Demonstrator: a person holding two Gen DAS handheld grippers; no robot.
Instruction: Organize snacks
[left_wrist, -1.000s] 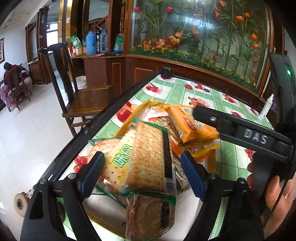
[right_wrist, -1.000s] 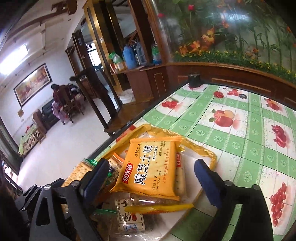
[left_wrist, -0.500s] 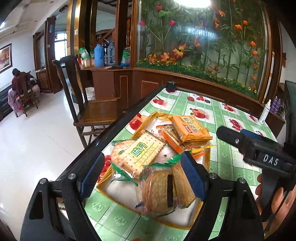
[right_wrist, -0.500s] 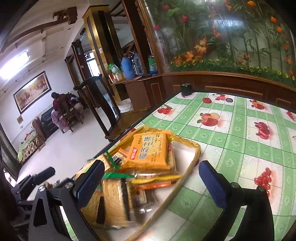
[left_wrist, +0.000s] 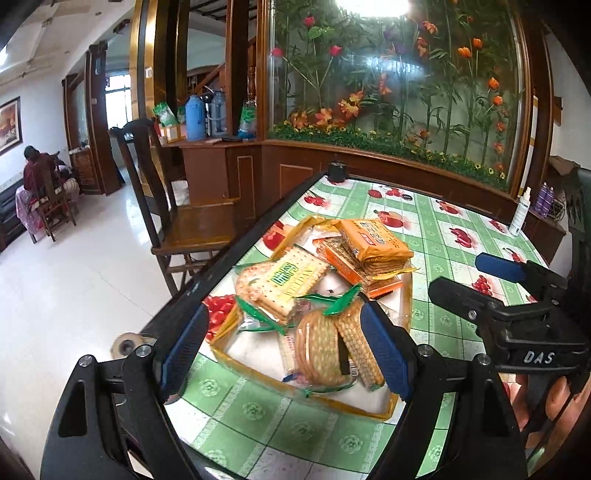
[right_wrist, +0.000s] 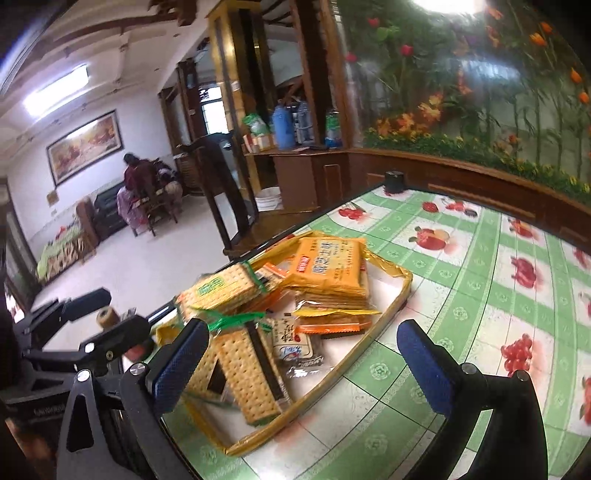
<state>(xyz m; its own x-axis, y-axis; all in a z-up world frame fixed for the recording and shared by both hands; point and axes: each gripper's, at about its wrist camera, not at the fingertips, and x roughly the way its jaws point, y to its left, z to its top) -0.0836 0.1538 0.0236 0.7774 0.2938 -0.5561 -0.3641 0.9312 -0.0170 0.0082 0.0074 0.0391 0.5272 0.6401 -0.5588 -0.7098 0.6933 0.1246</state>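
On the green fruit-print tablecloth, snack packets lie heaped in the shallow yellow-rimmed tray, and both left gripper and right gripper, gaping and empty, should probably straighten the topmost orange cracker pack.

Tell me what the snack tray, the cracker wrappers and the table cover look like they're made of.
Tray: probably plastic, with a glossy gold rim and white floor; the rim glints.
Cracker wrappers: thin clear plastic film with green crimped ends; the crackers show through. The orange packet looks like opaque printed film.
Table cover: likely glossy vinyl or oilcloth with a green check and fruit print; it reflects light.
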